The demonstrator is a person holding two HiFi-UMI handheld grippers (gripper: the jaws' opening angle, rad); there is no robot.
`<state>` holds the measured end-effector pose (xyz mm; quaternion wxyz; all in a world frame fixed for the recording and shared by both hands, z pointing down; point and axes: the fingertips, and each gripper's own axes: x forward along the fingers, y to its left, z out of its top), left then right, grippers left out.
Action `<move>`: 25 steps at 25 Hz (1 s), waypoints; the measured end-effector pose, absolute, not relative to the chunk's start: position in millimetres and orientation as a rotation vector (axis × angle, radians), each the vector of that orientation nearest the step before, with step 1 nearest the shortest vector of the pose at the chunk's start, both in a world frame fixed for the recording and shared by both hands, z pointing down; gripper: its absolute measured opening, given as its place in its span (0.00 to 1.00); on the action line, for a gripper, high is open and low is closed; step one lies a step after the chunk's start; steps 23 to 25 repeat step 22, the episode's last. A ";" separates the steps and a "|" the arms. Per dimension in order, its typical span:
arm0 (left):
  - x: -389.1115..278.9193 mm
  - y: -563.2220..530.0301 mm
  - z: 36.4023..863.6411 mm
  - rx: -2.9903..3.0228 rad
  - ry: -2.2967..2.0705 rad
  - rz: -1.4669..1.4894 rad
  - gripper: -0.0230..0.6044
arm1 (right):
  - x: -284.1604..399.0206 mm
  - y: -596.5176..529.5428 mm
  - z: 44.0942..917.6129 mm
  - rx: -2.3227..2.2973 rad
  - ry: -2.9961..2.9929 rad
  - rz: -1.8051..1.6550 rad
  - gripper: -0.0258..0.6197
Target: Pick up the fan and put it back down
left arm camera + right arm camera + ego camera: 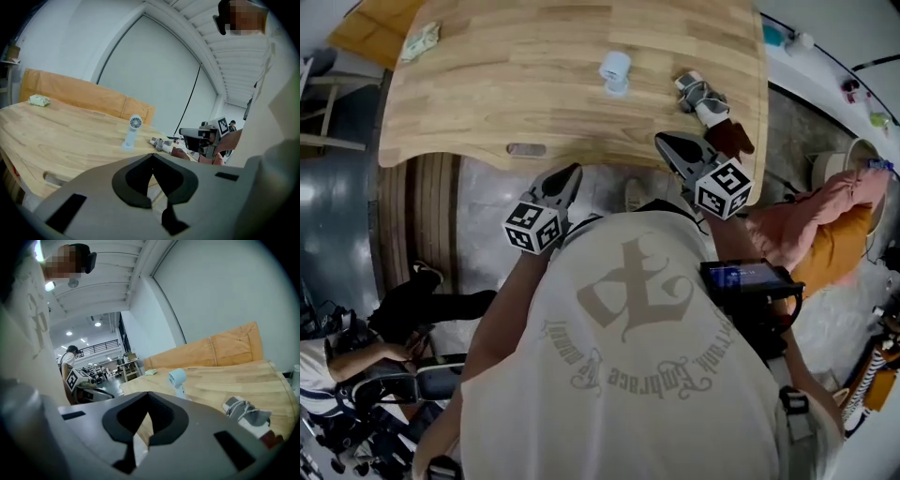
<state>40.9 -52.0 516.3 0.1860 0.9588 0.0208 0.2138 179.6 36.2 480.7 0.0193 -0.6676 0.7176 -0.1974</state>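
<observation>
Claws, two, hand-held.

Left claw: jaws together, nothing between them. It is held just short of the near edge of the counter, nose aimed across the wood and a little downward.

Right claw: jaws likewise pressed together and empty. It is held at the near edge, to the right of the left claw, close to a grey-and-white bundle and a dark red item. Both claws sit close to the person's chest, which I judge to be a carrying pose rather than a reach.

Fan: small, pale, handheld type. It stands upright on its own base on the counter, toward the far side and right of middle, well apart from both claws. Standing so, its stem is free all round and offers a grip from the side.

Crumpled pale green item: far left corner.

Status: a standing fan with both claws closed and away from it fits either a fan waiting to be lifted or one already set back down. Nothing here settles which.
</observation>
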 end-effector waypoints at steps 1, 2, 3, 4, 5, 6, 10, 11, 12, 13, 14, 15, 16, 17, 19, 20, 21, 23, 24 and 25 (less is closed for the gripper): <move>40.9 -50.1 515.1 2.703 0.071 0.604 0.05 | 175.2 39.8 480.8 -2.074 2.220 -0.615 0.06; 40.9 -48.0 514.0 2.705 0.083 0.607 0.05 | 171.2 42.8 480.6 -2.076 2.215 -0.617 0.06; 40.8 -46.0 513.1 2.707 0.094 0.610 0.05 | 167.6 45.3 480.5 -2.078 2.209 -0.618 0.06; 40.9 -44.2 512.4 2.709 0.106 0.612 0.05 | 164.7 47.3 480.4 -2.079 2.205 -0.618 0.06; 41.3 -42.8 511.6 2.711 0.116 0.613 0.05 | 162.6 48.6 480.3 -2.081 2.203 -0.617 0.06; 41.8 -41.8 511.0 2.713 0.125 0.613 0.05 | 161.1 49.4 480.0 -2.083 2.202 -0.614 0.06; 43.4 -41.2 510.4 2.721 0.146 0.612 0.05 | 159.8 48.8 478.6 -2.090 2.196 -0.598 0.06; 43.4 -41.3 510.6 2.722 0.147 0.612 0.05 | 159.9 48.5 478.6 -2.092 2.194 -0.597 0.06; 43.3 -41.6 510.8 2.722 0.147 0.612 0.05 | 159.9 48.0 478.8 -2.092 2.194 -0.597 0.06; 43.2 -42.0 510.9 2.721 0.146 0.611 0.05 | 160.0 47.4 478.9 -2.091 2.194 -0.598 0.06; 43.2 -42.5 510.9 2.721 0.144 0.610 0.05 | 160.2 46.6 478.9 -2.089 2.196 -0.598 0.06; 43.3 -43.3 510.8 2.720 0.141 0.610 0.05 | 160.7 45.6 478.8 -2.087 2.197 -0.599 0.06; 43.5 -44.2 510.6 2.720 0.137 0.610 0.05 | 161.5 44.5 478.6 -2.084 2.197 -0.599 0.06; 43.7 -45.2 510.4 2.720 0.133 0.611 0.05 | 162.5 43.2 478.3 -2.082 2.197 -0.598 0.06; 44.4 -47.3 510.2 2.720 0.123 0.611 0.05 | 164.8 40.7 477.6 -2.077 2.197 -0.594 0.06; 44.9 -48.2 510.3 2.720 0.118 0.610 0.05 | 165.9 39.6 477.3 -2.074 2.197 -0.592 0.06; 45.3 -48.9 510.5 2.721 0.114 0.609 0.05 | 167.0 38.6 477.2 -2.071 2.198 -0.591 0.06; 45.8 -49.5 510.6 2.721 0.110 0.608 0.05 | 167.9 37.6 477.0 -2.068 2.200 -0.589 0.06; 45.8 -49.5 510.6 2.721 0.110 0.608 0.05 | 167.9 37.6 477.0 -2.068 2.200 -0.589 0.06; 45.8 -49.5 510.6 2.721 0.110 0.608 0.05 | 167.9 37.6 477.0 -2.068 2.200 -0.589 0.06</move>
